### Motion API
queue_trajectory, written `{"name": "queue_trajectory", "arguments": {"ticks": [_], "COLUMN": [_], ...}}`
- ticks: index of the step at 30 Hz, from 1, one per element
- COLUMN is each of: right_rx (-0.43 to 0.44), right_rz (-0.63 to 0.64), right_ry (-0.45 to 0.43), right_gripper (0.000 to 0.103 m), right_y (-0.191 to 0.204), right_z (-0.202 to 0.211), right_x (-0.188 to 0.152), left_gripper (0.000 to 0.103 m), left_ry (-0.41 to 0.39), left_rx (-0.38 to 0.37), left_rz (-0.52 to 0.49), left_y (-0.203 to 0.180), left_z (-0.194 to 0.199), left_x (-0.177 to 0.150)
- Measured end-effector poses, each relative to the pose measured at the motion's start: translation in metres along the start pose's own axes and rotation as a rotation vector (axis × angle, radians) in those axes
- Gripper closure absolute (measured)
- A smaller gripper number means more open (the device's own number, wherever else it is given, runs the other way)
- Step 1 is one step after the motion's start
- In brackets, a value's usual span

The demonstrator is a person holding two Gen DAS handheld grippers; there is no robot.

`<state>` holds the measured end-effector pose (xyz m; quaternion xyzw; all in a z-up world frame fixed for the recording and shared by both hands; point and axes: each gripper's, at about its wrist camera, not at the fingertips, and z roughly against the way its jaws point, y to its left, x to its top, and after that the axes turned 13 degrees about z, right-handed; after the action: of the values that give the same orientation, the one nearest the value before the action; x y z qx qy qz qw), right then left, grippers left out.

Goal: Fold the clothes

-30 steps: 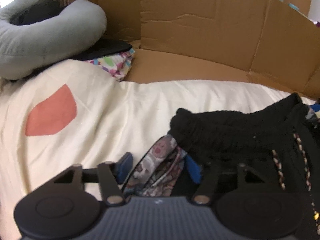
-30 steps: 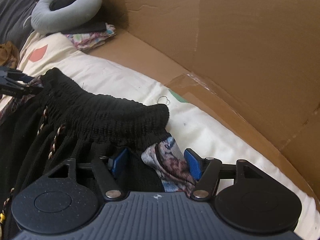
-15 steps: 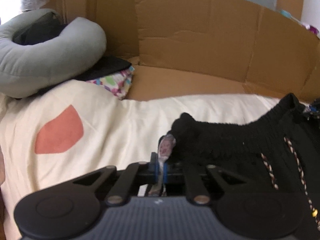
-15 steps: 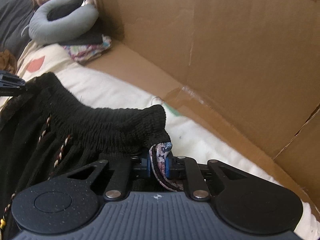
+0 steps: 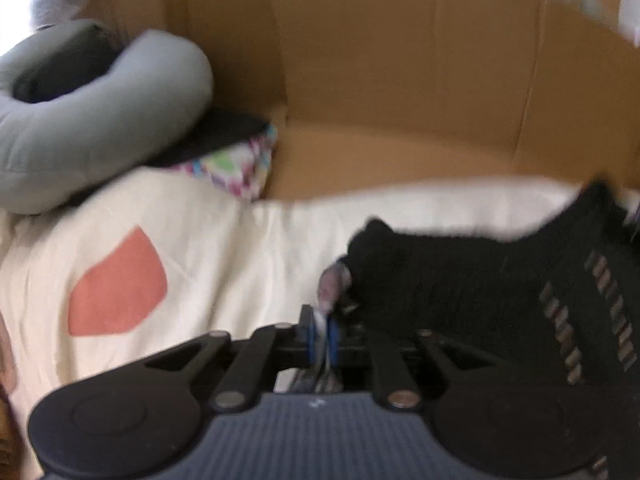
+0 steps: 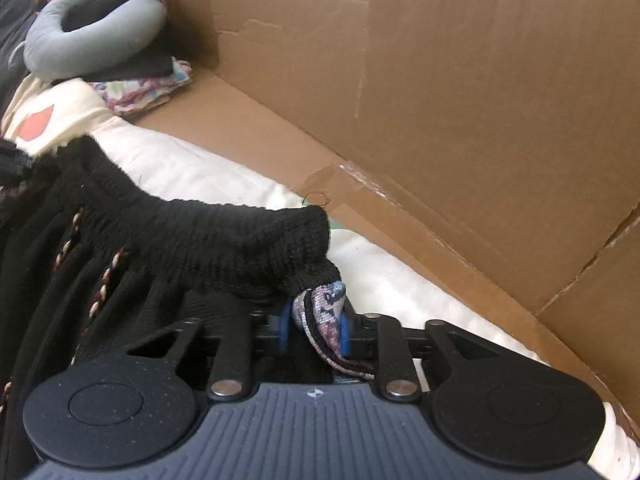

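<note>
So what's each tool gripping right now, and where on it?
Both grip the black garment at its waistband ends: left tool on one patterned corner, right tool on the other.

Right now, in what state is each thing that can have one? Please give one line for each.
left tool: shut on the patterned fabric at one waistband corner.
right tool: shut on the patterned fabric at the other corner.
black garment: waistband held between both tools, not yet folded.
neck pillow: lying on folded clothes.
cardboard box: open.

Left wrist view motion-blurred, black garment cut off at right edge (lower part hidden behind tool body)
</note>
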<state>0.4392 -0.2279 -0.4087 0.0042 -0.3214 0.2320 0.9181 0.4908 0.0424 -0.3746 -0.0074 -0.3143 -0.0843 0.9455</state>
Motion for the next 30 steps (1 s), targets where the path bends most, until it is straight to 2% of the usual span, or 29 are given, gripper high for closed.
{"name": "queue_trajectory", "arguments": {"ticks": [1, 3, 5, 8, 16, 20, 24, 30], "right_rx": [-0.002, -0.01, -0.022, -0.029, -0.034, -0.007, 0.01, 0.026], "right_rz": [-0.003, 0.013, 0.02, -0.007, -0.027, -0.038, -0.057, -0.089], "right_ry": [-0.003, 0.0, -0.015, -0.033, -0.094, -0.102, -0.087, -0.053], "right_gripper": [0.061, 0.058, 0.054, 0.054, 0.054, 0.054, 0.054, 0.054], "right_y": [0.0, 0.002, 0.002, -0.003, -0.002, 0.0, 0.006, 0.024], "right_z": [0.002, 0.01, 0.019, 0.033, 0.088, 0.108, 0.123, 0.145], "right_x": [0.0, -0.001, -0.004, -0.007, -0.027, -0.051, -0.082, -0.131], "left_gripper": [0.073, 0.062, 0.062, 0.056, 0.051, 0.049, 0.045, 0.045], "left_ry": [-0.002, -0.01, -0.011, -0.014, 0.009, 0.041, 0.07, 0.08], "left_rx": [0.015, 0.029, 0.028, 0.031, 0.051, 0.056, 0.067, 0.088], "left_rz": [-0.006, 0.001, 0.008, 0.014, 0.044, 0.082, 0.061, 0.072], "left_y": [-0.001, 0.001, 0.006, 0.013, 0.029, 0.039, 0.046, 0.056], "left_z": [0.001, 0.006, 0.012, 0.023, 0.048, 0.056, 0.065, 0.075], "left_x": [-0.002, -0.005, -0.01, -0.016, -0.04, -0.055, -0.069, -0.082]}}
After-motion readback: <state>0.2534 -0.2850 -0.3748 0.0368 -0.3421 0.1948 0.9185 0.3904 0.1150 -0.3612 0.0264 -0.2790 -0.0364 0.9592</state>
